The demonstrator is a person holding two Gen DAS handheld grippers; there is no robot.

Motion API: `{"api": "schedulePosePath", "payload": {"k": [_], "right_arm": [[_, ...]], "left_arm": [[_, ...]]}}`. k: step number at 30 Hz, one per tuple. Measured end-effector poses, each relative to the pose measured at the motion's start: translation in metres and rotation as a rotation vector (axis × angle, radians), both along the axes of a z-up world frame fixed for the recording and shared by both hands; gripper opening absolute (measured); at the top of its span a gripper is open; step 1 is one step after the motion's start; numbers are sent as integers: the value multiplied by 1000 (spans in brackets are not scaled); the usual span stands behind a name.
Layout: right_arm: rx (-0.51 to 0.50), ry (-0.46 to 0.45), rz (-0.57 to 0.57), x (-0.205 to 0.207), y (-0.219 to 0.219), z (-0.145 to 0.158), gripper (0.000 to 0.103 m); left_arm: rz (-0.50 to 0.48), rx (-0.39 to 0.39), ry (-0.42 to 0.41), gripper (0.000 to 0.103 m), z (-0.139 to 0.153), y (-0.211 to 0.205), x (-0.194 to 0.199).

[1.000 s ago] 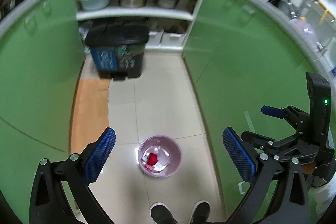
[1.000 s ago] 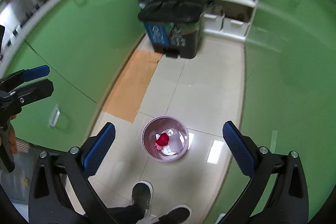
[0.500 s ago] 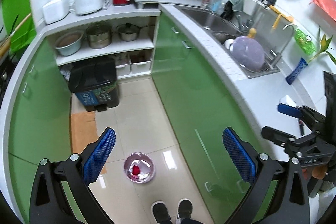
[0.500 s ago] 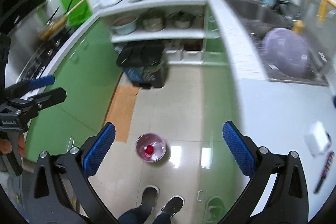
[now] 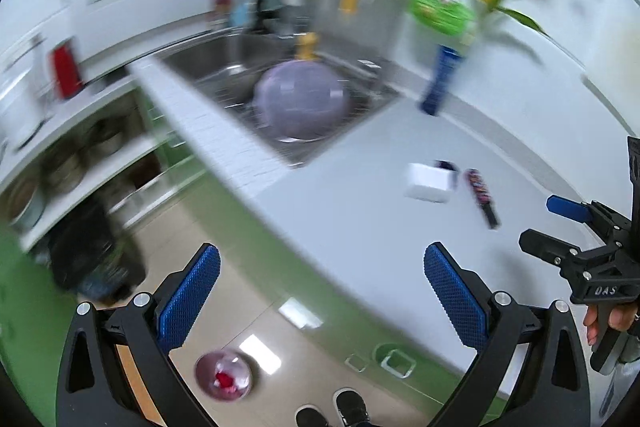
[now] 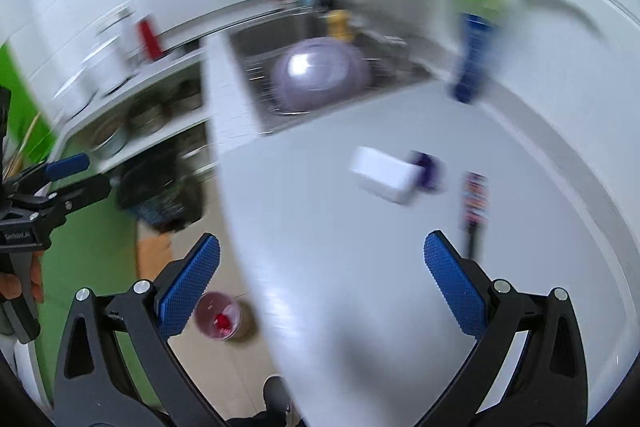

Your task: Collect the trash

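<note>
Both my grippers hold their jaws apart and empty above the countertop, where the white box looks light, stiff, best pinched across its narrow sides.

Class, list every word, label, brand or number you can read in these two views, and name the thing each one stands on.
"DAS" – on the black body of the right gripper, left wrist view.
White lettering on the left gripper, right wrist view: too blurred to read.
Printed pattern on the wrapper on the counter: too blurred to read.
Nothing else legible; both views are motion-blurred.
</note>
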State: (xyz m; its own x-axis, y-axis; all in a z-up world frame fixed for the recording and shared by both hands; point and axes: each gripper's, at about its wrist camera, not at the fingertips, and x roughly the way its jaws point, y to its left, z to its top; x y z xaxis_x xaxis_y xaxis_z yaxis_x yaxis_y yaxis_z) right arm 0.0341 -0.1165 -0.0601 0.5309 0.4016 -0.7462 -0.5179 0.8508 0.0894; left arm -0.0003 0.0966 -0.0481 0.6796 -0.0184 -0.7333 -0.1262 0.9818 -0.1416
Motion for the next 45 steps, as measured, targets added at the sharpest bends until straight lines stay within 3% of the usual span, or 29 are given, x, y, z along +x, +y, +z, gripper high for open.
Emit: {"api": "schedulePosePath", "payload": {"k": [4, 12, 17, 28, 29, 31, 35, 37, 39, 45], "right_arm": [[-13, 6, -142, 12, -51, -1, 100], [-18, 32, -273, 49, -103, -13, 100], [-47, 78, -268, 86, -106, -37, 100], [-115, 194, -180, 174, -83, -105, 99], [-117, 203, -176, 177, -83, -109, 97], [-126, 230, -164, 187, -79, -120, 77], [-131, 261, -142, 195, -73, -132, 61], [-141, 268, -135, 197, -70, -137, 40], [-154, 266, -126, 198, -68, -140, 30], [-153, 256, -107, 195, -67, -134, 23]], "left_arm": [[-107, -1, -3, 98, 4, -35, 31], [-228, 23, -9, 98, -3, -87, 77], [-251, 30, 30, 98, -17, -101, 108], [-189, 56, 83, 98, -43, -102, 147], [-184, 57, 87, 98, -44, -101, 149], [-173, 54, 93, 98, -47, -99, 152], [-157, 47, 105, 98, -51, -97, 157], [-153, 44, 111, 98, -54, -97, 160], [-154, 38, 119, 98, -57, -98, 162], [-165, 31, 128, 98, -63, -106, 170]]}}
